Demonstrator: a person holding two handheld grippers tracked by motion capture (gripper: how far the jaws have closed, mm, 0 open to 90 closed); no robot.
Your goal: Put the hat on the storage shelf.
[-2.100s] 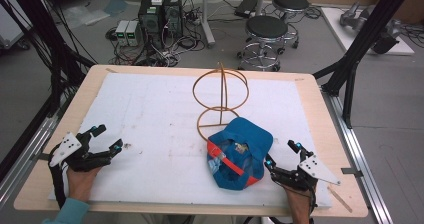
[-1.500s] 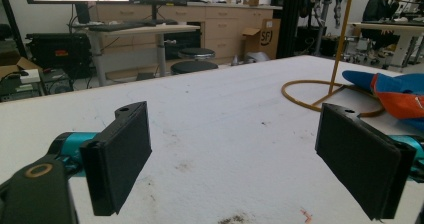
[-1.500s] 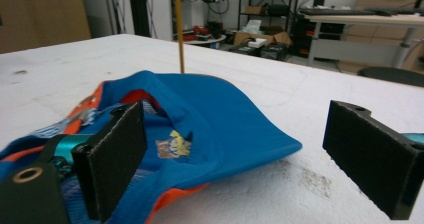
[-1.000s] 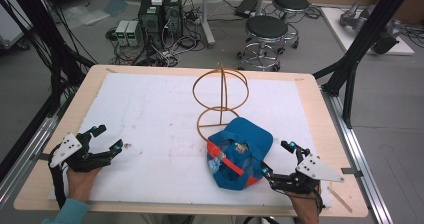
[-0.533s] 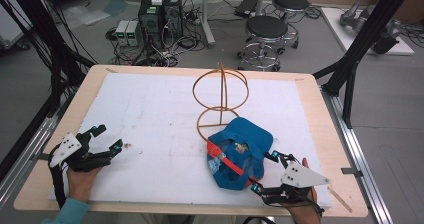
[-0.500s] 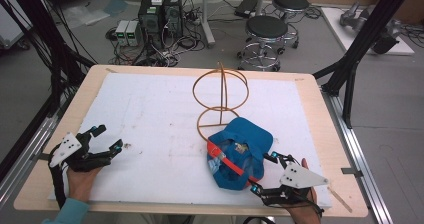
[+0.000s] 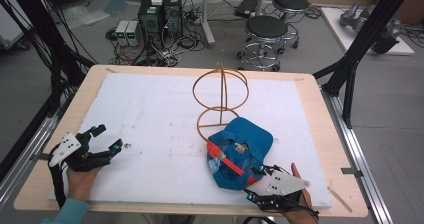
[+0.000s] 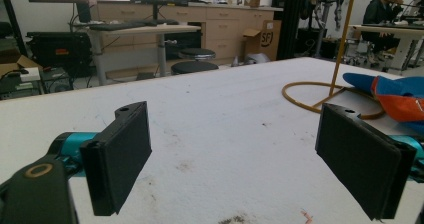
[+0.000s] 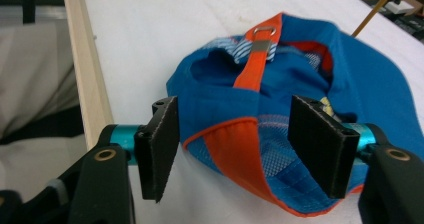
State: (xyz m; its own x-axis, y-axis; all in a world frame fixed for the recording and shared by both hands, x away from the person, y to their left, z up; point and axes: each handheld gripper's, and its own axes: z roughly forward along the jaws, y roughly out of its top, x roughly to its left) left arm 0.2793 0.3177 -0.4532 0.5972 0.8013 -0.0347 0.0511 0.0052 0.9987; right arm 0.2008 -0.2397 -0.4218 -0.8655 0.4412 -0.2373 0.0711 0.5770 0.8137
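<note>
Right claw [image 9: 235,149] closing, straddling cap's [image 9: 300,69] orange-trimmed edge

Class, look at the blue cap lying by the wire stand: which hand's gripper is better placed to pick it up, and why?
The right gripper: its fingers have just been closing either side of the blue cap rim. The left gripper sits far across the table.

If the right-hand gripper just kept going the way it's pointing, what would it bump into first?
The blue cap. The right gripper points straight at its near edge, and its jaws, which have just been closing, already stand either side of the orange-trimmed rim; whether the pads touch yet is unclear.
</note>
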